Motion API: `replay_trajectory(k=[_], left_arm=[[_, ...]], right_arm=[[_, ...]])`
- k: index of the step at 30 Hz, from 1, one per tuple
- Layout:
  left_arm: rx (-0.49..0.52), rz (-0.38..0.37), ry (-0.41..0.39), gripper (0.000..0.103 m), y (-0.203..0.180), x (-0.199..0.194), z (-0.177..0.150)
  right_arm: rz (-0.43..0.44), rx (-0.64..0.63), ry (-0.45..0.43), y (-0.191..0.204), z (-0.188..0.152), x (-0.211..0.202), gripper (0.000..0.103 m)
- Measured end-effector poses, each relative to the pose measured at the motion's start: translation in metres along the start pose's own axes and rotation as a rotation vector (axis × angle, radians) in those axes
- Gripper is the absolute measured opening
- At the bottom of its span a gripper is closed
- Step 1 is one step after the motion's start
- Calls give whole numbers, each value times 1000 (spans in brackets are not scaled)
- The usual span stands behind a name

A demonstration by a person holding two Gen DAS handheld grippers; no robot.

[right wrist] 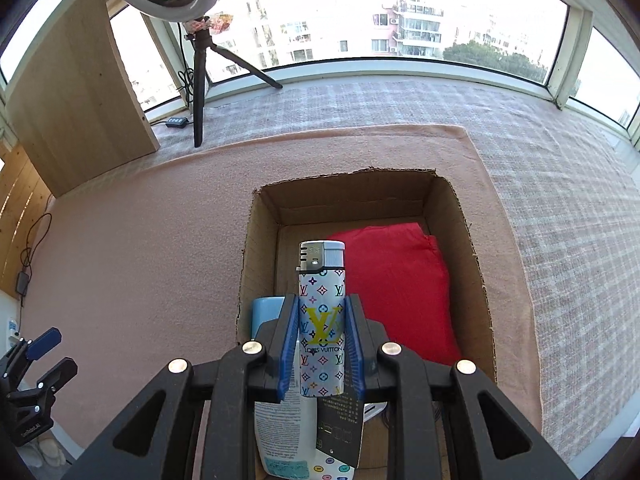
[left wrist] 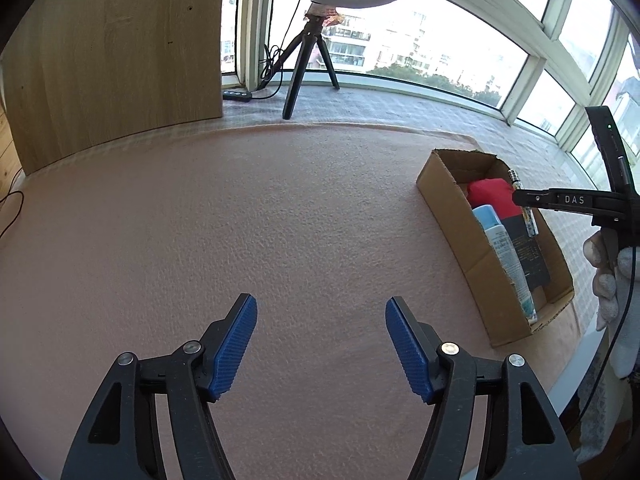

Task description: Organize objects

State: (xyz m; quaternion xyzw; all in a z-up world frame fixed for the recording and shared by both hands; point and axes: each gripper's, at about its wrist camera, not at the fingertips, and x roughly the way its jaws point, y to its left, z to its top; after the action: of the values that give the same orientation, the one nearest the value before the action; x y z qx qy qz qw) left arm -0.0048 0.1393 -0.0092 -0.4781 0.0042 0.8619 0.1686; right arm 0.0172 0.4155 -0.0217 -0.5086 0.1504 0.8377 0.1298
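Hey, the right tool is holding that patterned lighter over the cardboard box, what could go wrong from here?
1. The right tool grips the white patterned lighter only along its lower half, so it might tilt or slip as it goes down.
2. The open brown cardboard box is already crowded by the red folded cloth, pale blue bottle and black carton; the lighter may land on top and slide.
3. Releasing high could make it bounce.
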Motion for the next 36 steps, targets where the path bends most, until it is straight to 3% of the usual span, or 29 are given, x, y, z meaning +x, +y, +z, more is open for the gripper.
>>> replay_trajectory(k=[3, 6, 15, 19, 36], left_arm=[[-4, 5, -10, 75, 3, -5, 0], [-7, 12, -14, 77, 7, -10, 1], [-26, 31, -27, 78, 28, -23, -1], [-41, 45, -31, 83, 39, -30, -2], [-82, 94, -27, 88, 96, -49, -15]], right_arm=[[-19, 19, -10, -3, -2, -2, 26], [-54, 43, -41, -4, -4, -10, 54], [-22, 33, -65, 28, -15, -26, 57], [-2, 24, -77, 53, -26, -31, 58], [56, -84, -124, 198, -79, -41, 63]])
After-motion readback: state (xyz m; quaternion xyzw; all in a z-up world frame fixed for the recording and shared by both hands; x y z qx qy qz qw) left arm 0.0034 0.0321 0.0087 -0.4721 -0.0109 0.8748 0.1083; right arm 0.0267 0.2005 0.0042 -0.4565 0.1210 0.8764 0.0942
